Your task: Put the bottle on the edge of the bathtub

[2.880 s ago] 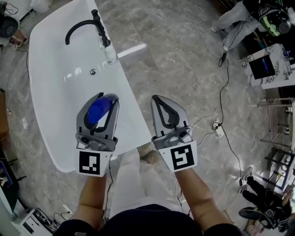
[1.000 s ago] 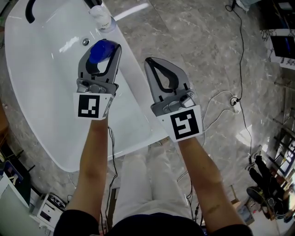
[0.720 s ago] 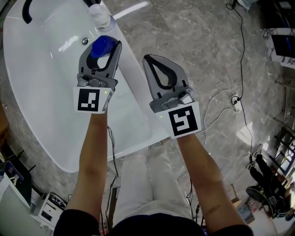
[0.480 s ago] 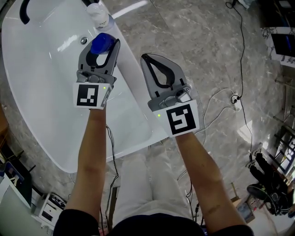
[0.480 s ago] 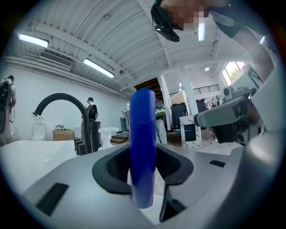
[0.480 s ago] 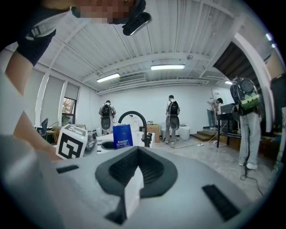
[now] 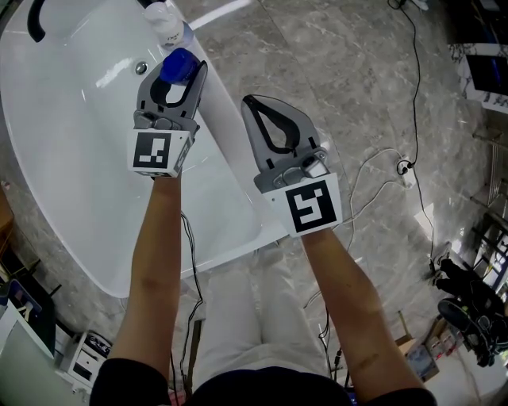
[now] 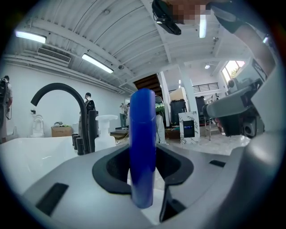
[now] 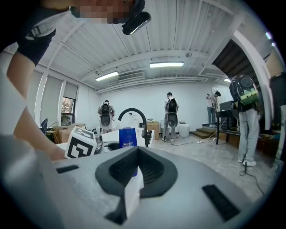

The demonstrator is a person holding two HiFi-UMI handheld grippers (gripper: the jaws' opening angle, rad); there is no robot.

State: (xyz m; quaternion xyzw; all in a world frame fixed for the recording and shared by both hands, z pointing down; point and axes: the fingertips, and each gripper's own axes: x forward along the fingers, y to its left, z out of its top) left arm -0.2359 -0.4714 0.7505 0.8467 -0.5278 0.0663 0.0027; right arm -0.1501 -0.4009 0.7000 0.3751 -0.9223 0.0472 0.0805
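White bathtub (image 7: 71,174) on grey marble floor (image 7: 333,71), a white pump bottle (image 7: 163,21) standing on its rim.

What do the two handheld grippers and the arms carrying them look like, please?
Both the left gripper and right gripper are grey plastic, with two curved jaws lined in black padding. Each carries a white cube printed with black square markers at its rear. The forearms are bare; dark short sleeves show at the upper arms.
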